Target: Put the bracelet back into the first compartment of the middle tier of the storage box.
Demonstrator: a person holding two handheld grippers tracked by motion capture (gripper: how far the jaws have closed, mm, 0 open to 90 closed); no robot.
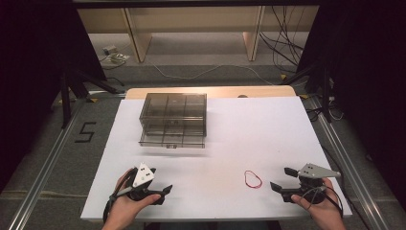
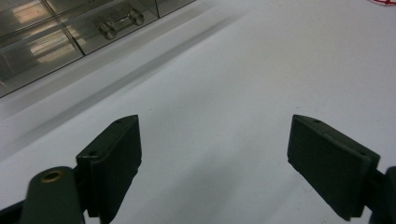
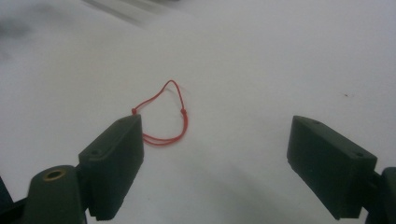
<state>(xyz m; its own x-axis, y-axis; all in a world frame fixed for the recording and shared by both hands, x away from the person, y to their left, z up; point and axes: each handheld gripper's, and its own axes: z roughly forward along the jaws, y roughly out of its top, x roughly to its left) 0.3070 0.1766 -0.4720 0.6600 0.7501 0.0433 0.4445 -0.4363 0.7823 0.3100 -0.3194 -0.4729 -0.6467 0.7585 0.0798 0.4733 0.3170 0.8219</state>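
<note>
On bench, six o'clock edge: left tongs [image 1: 165, 189] and right tongs [image 1: 281, 179], both spread, empty; red string loop [image 1: 253, 179] at nine o'clock of right tongs; clear drawer box [image 1: 174, 120] at twelve.

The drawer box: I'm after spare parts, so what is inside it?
Through the smoky walls of the drawer box only compartment dividers show, with no clear contents. The tint and glare hide anything small. Its drawers look shut.

**Red string loop lying loose**

A thin red string loop [image 1: 253, 179] lies flat on the white surface [image 1: 239, 134], near its front edge and right of centre. It is knotted, partly doubled over, and nothing touches it.
</note>
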